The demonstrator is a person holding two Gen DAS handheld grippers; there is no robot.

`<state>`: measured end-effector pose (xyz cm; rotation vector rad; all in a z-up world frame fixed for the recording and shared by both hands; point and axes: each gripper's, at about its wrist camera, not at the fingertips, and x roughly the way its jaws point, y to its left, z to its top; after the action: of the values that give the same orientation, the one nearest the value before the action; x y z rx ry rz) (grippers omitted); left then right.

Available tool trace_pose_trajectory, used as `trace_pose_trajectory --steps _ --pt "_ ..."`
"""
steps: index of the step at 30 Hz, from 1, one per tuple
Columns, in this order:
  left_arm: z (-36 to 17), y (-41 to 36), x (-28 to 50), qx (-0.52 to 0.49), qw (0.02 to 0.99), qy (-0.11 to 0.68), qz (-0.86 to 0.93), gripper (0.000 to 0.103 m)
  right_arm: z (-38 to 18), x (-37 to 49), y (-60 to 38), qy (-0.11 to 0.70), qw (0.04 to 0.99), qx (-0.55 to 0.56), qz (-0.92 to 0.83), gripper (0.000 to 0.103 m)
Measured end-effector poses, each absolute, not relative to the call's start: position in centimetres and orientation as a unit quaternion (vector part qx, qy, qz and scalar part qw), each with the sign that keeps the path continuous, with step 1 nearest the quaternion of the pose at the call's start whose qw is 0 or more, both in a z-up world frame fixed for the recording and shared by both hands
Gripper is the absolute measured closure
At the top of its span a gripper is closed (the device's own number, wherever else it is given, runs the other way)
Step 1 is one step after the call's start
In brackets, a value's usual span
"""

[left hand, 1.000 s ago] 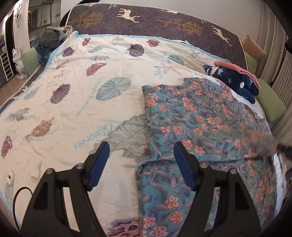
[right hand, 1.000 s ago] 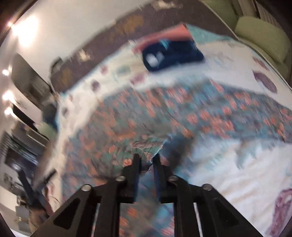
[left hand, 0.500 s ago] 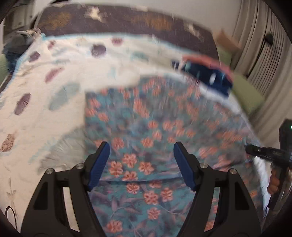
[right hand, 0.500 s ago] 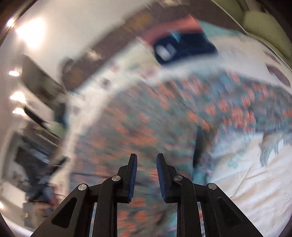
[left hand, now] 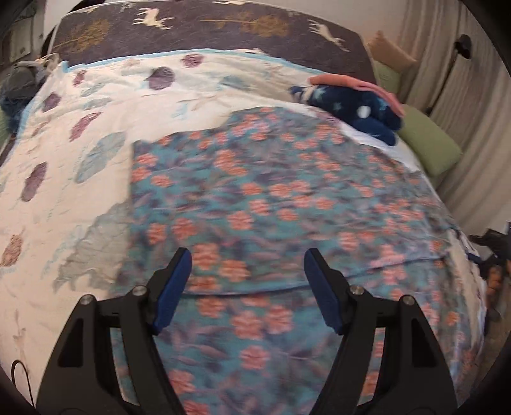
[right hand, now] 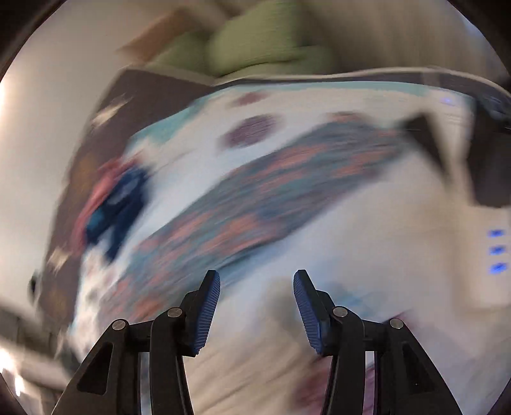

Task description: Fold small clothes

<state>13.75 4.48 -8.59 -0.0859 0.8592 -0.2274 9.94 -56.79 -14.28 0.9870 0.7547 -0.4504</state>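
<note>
A teal cloth with orange flowers (left hand: 271, 207) lies folded over on the bed; its doubled edge runs across just beyond my left gripper (left hand: 247, 261). That gripper hovers over the cloth, wide open, with nothing between its blue pads. In the right wrist view, badly blurred, the same cloth (right hand: 255, 204) stretches as a band ahead. My right gripper (right hand: 257, 284) hangs over white quilt beside it; its jaws are opening and nothing is between them.
A white quilt with shell prints (left hand: 80, 134) covers the bed. A dark blue starred garment with a pink one (left hand: 357, 105) lies at the far right. Green cushions (left hand: 428, 143) and curtains (left hand: 472, 111) line the right side. A dark headboard (left hand: 207, 28) stands behind.
The right gripper let go of the floral cloth's corner, swung away over the quilt while rolling, and opened. The left gripper slid from the cloth's left edge to above its middle.
</note>
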Motion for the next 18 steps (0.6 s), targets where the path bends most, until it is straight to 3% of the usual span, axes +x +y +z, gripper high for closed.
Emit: trace_pose_trajectory --steps 10,12,13,18 --pt "-8.7 2.6 13.8 -0.030 0.898 0.425 -0.112 0.030 -19.4 13.8 -63.4 0.283 0.730 0.568 -0.253 0.051" --pt "-8.8 2.7 13.9 -0.032 0.897 0.426 -0.111 0.030 -19.7 14.6 -64.7 0.271 0.723 0.577 -0.266 0.095" --pt "-8.8 2.8 14.0 -0.033 0.897 0.426 -0.110 0.030 -19.5 14.2 -65.4 0.282 0.728 0.564 -0.269 0.100" --pt "-8.8 2.7 14.5 -0.033 0.898 0.426 -0.106 0.030 -11.8 16.1 -61.0 0.241 0.837 0.454 -0.187 0.100"
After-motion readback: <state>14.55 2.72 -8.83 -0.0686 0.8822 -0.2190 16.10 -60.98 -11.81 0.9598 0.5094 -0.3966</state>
